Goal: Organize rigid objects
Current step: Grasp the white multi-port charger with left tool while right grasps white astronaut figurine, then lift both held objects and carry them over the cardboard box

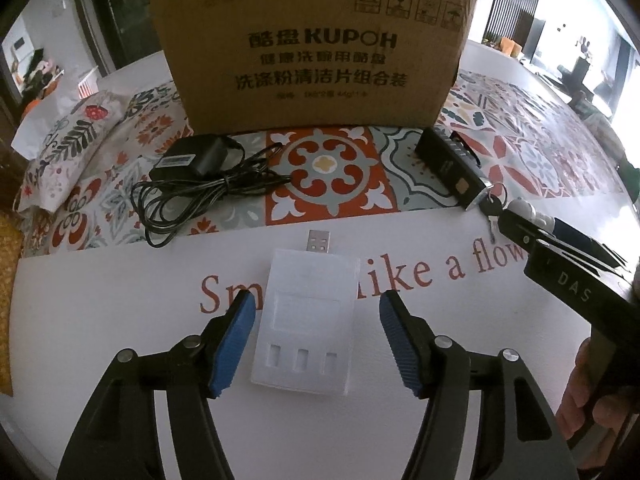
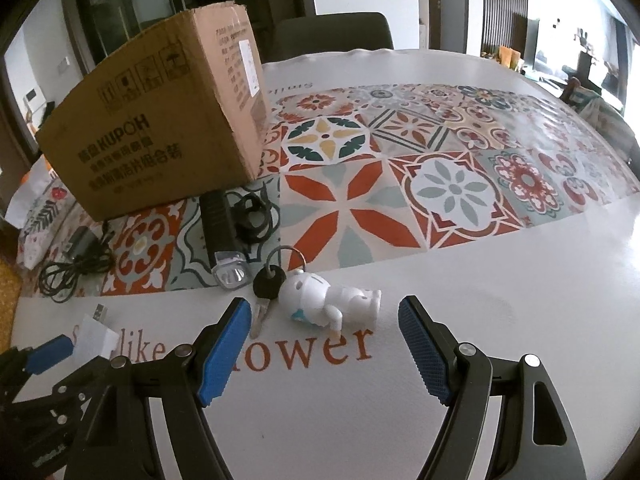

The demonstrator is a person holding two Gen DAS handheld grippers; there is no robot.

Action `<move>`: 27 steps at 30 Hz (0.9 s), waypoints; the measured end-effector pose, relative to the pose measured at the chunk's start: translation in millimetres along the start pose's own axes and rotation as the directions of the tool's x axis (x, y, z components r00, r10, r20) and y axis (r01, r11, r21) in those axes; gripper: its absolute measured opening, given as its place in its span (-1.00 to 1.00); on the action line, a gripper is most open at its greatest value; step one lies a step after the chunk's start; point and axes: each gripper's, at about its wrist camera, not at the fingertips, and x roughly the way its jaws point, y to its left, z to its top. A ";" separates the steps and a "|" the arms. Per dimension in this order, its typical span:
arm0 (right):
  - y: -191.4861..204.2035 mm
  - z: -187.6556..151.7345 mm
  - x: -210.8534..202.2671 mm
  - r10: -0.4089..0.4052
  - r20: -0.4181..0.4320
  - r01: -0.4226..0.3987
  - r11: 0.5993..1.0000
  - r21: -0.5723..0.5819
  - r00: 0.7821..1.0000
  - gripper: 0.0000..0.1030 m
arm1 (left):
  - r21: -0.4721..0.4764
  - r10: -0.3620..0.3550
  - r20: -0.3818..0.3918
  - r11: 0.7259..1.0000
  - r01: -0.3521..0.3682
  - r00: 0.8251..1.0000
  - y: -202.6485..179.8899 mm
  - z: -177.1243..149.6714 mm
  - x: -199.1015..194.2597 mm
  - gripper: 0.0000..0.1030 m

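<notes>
A white USB charger block (image 1: 308, 320) lies flat on the table between the blue pads of my open left gripper (image 1: 316, 320), which touches nothing. My right gripper (image 2: 324, 326) is open and empty, just in front of a white toy figure (image 2: 328, 300) lying on its side and a black-headed key (image 2: 267, 286) on a ring. A black flashlight (image 2: 222, 236) and a black power adapter with cable (image 1: 192, 168) lie nearer the cardboard box (image 1: 312, 48). The box also shows in the right wrist view (image 2: 160, 128).
The table carries a patterned cloth (image 2: 440, 184) with printed lettering. A black strap (image 2: 254, 216) lies beside the flashlight. A folded floral cloth (image 1: 68, 148) sits at the far left. A dark chair back (image 2: 332, 36) stands behind the table.
</notes>
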 end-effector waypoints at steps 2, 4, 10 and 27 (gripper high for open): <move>-0.2 0.5 1.3 0.002 0.003 -0.002 1.000 0.004 1.000 0.49 | -0.008 -0.007 -0.010 1.000 0.007 1.000 1.4 0.6 3.6 0.23; 0.3 1.0 3.0 -0.001 0.001 0.001 1.000 0.003 1.000 0.49 | -0.014 -0.015 -0.019 1.000 0.015 1.000 3.0 0.5 7.3 0.22; 2.1 2.2 6.2 -0.006 0.007 0.006 1.000 -0.007 1.000 0.46 | -0.022 -0.022 -0.018 1.000 0.021 1.000 4.4 0.6 11.1 -0.06; 2.8 0.7 -13.3 0.013 0.046 -0.012 1.000 -0.022 0.999 0.08 | -0.015 -0.074 0.056 0.997 0.075 0.996 -0.2 6.6 -3.6 -0.08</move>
